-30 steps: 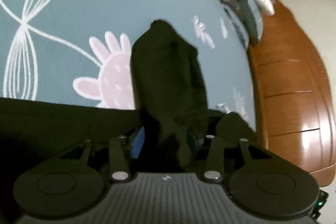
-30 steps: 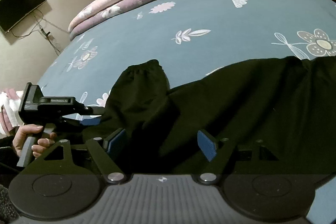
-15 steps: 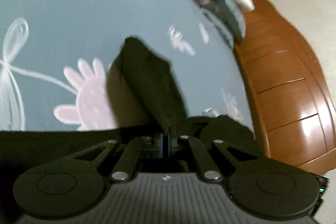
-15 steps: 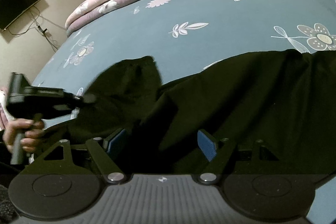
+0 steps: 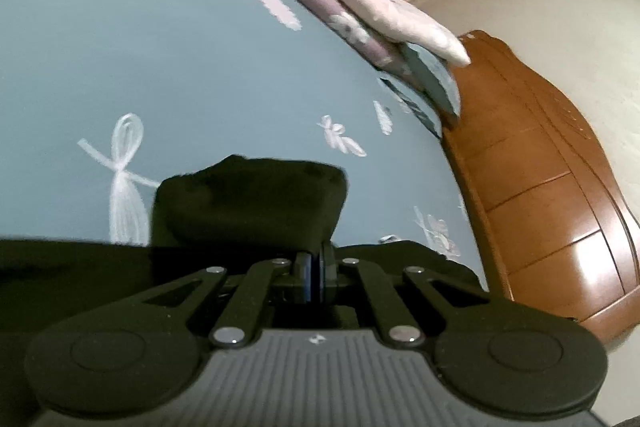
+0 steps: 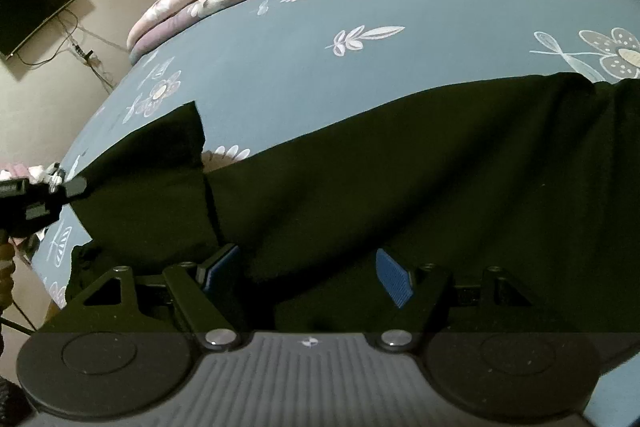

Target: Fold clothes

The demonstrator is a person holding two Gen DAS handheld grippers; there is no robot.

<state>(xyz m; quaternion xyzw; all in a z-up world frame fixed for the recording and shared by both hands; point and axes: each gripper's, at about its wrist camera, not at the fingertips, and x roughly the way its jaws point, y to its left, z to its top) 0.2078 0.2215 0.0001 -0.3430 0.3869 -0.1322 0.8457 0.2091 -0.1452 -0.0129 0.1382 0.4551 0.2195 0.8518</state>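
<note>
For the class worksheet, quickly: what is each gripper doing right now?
Left gripper: shut on the black fabric garment.
Right gripper: open over the garment, holding nothing.

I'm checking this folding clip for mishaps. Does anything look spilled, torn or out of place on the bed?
Nothing stands out. The black garment lies across the blue floral sheet; its sleeve hangs lifted, pinched in the left gripper, as part of the fold. The right gripper is open over the cloth. No spill or tear is visible.
</note>
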